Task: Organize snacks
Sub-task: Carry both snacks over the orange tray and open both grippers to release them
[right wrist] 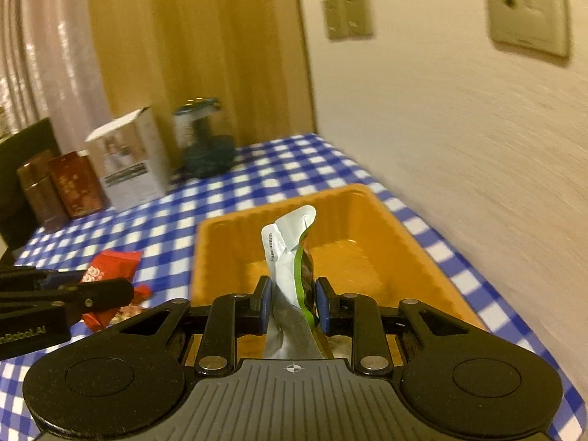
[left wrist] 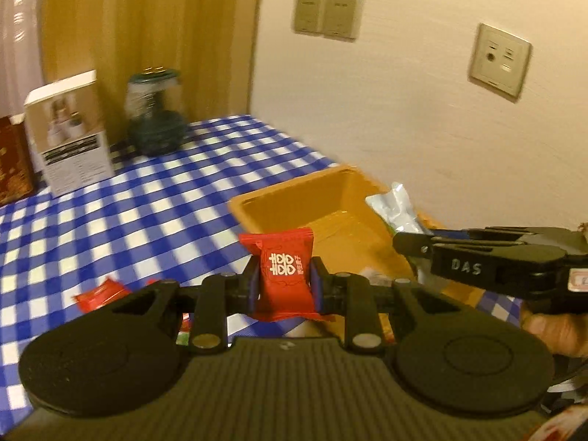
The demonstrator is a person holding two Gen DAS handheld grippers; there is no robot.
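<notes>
**Red and silver packets held over the checked worktop**

Red wrapper with white characters: this snack packet [left wrist: 284, 275] is clamped upright between the blue pads of the left gripper [left wrist: 283, 286], its lower end hidden behind the gripper's black body. The right gripper [right wrist: 293, 299] is clenched on a silver packet with a green edge [right wrist: 290, 257], whose crumpled top stands up in front of the orange tray [right wrist: 367, 198]; its bottom end runs out of sight under the gripper. Seen from the left wrist, that gripper enters from the right edge, and only part of a hand [left wrist: 555, 334] shows beneath it.

The tray sits near the worktop's right edge, close to the wall; its near rim is covered by both grippers, and what lies on its floor there is too blurred to name. More red packets [right wrist: 114, 264] lie on the blue-and-white checked cloth [right wrist: 257, 180] just left of the tray, partly masked by the left gripper.

Toward the far edge stand a white carton [right wrist: 128, 158], a dark glass jar [right wrist: 205, 139] and two brown tins [right wrist: 58, 187], all smeared by motion blur.
</notes>
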